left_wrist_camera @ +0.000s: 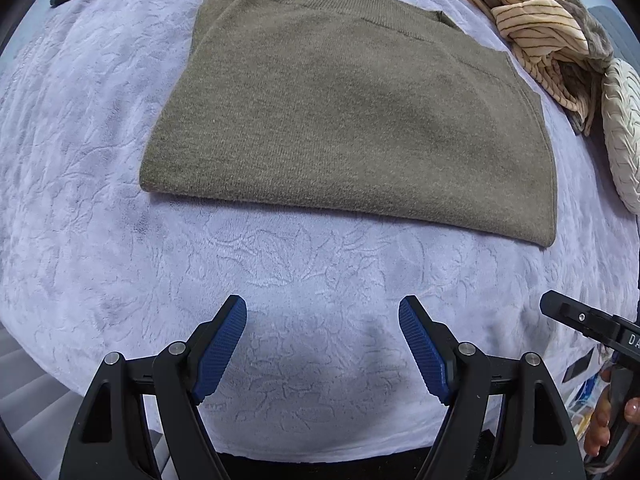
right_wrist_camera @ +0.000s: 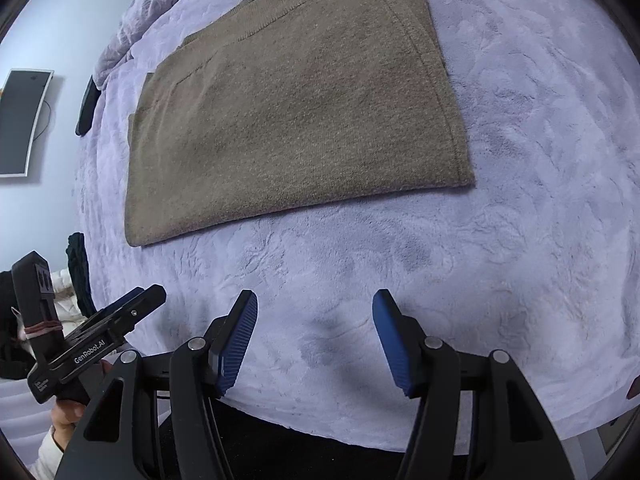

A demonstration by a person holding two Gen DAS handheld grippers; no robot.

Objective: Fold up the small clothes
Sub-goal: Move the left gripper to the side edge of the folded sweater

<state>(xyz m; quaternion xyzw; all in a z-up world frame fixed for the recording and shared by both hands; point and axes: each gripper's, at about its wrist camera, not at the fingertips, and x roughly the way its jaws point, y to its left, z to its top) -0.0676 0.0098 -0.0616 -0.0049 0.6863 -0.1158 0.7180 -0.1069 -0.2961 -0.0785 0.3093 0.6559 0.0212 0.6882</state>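
Both grippers, left gripper (left_wrist_camera: 322, 344) and right gripper (right_wrist_camera: 315, 338), gape wide, holding nothing. At 12 o'clock the brown sweater (left_wrist_camera: 352, 120) lies folded; next probably comes another garment.

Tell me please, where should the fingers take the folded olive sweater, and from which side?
Probably the near folded edge of the olive sweater, approached from the near side, where both open grippers (left gripper, right gripper) hover over the lavender blanket. That edge lies straight, thick and free, so it seems easiest to pinch. The far neck end looks uneven.
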